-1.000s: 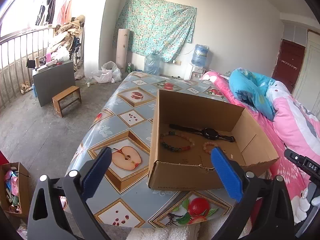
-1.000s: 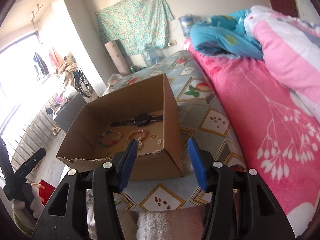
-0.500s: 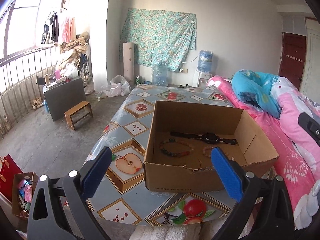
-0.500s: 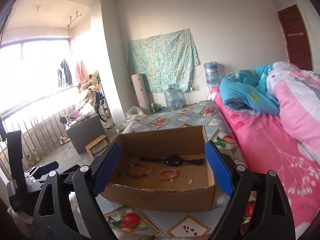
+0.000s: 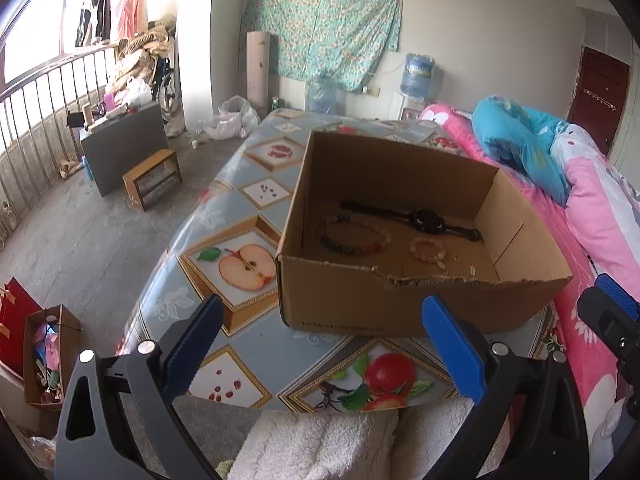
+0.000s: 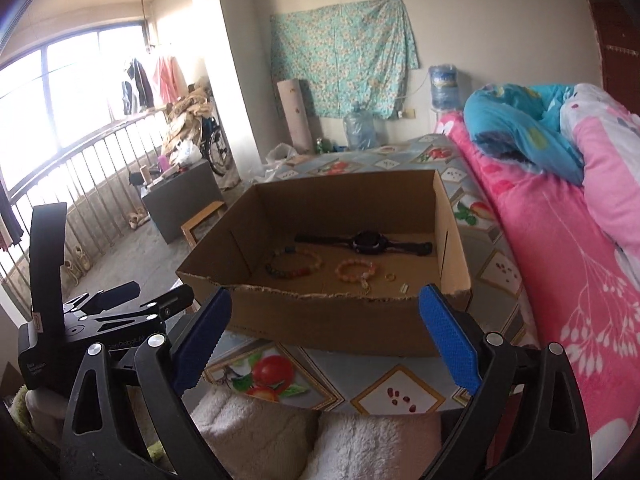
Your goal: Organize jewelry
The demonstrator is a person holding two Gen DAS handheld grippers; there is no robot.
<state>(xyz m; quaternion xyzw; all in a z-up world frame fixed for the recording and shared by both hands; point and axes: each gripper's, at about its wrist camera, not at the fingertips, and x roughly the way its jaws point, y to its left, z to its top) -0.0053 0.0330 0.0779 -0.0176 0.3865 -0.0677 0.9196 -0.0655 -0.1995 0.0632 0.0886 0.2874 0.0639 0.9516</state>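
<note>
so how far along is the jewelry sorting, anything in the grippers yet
Done: the watch, multicoloured bracelet, pink bracelet and small ring already lie in the cardboard box. In hand: nothing; left gripper and right gripper are open and empty, the right having just opened. Left: no jewelry shows outside the box.

Two wrist cameras looked down and forward over the same open cardboard box [image 5: 400,312].
The left view sat near the box's torn front wall, facing the far wall from its left corner, the other tool's tip at its right edge. The right view sat near too, looking from the bed [image 6: 560,260] side; both shared the box, the patterned table cover [image 5: 224,208] and the hanging cloth [image 6: 344,72].
</note>
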